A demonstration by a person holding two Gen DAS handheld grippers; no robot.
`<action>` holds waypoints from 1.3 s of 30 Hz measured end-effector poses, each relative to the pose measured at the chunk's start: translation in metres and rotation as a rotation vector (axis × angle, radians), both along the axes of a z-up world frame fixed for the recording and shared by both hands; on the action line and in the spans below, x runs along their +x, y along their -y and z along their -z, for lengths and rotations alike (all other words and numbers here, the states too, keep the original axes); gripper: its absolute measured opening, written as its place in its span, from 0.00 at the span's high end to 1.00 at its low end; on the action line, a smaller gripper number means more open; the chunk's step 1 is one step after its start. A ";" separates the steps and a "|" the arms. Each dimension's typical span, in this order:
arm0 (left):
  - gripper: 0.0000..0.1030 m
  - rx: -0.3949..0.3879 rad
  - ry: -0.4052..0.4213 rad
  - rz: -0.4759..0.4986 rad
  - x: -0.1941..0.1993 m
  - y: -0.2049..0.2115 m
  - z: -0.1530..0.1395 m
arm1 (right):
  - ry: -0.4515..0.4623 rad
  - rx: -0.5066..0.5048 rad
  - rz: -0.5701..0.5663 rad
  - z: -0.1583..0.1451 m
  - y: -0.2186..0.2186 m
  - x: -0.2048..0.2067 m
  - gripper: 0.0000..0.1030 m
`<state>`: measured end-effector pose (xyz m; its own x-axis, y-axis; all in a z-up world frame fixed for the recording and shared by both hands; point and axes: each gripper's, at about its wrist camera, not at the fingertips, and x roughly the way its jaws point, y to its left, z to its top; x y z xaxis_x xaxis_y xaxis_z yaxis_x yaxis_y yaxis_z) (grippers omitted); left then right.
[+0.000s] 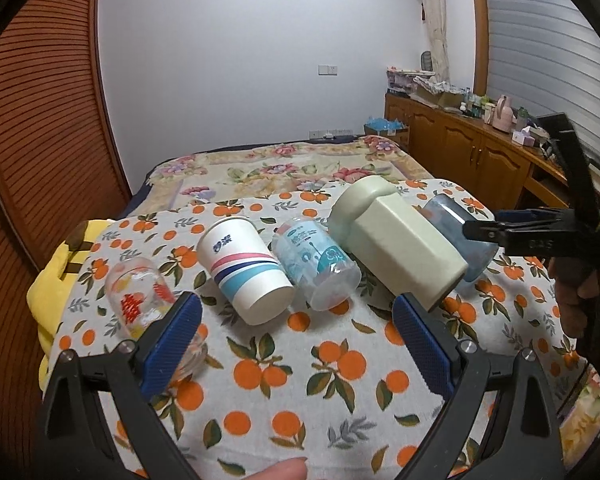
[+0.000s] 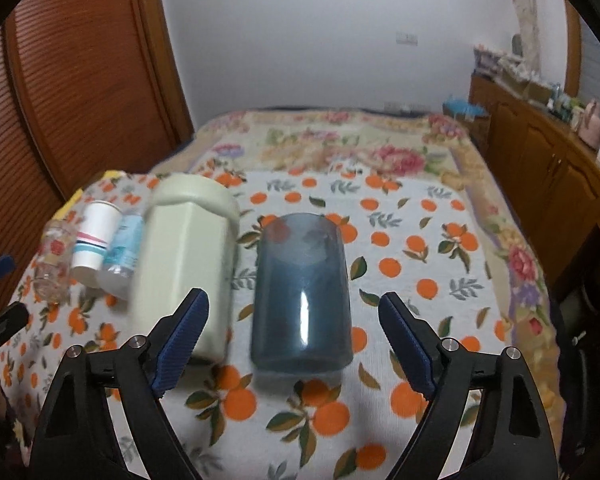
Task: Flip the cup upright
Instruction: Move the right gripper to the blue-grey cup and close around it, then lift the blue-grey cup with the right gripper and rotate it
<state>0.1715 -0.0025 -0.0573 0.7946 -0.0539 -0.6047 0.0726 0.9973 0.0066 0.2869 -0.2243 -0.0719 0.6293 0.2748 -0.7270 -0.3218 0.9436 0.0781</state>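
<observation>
Several cups lie on their sides in a row on an orange-print cloth: a clear glass with red print, a striped paper cup, a clear blue-print plastic cup, a pale green cup and a dark blue translucent cup. My left gripper is open and empty, in front of the paper and plastic cups. My right gripper is open, its fingers either side of the blue cup's near end without touching. It shows at the right of the left wrist view.
The cloth covers a small table in front of a bed with a floral blanket. A yellow cushion sits at the table's left edge. A wooden louvred door stands left, a cluttered wooden sideboard right.
</observation>
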 end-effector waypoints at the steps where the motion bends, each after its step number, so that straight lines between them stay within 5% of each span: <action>1: 0.06 -0.001 -0.005 0.003 0.003 0.001 0.001 | -0.018 -0.002 -0.002 0.004 0.000 0.007 0.17; 19: 0.06 -0.031 -0.041 0.019 0.010 -0.003 0.014 | -0.180 -0.043 -0.045 0.035 -0.005 0.037 0.35; 39: 0.06 -0.025 0.025 0.024 -0.064 -0.002 -0.008 | -0.061 0.053 -0.066 -0.013 -0.005 -0.083 0.35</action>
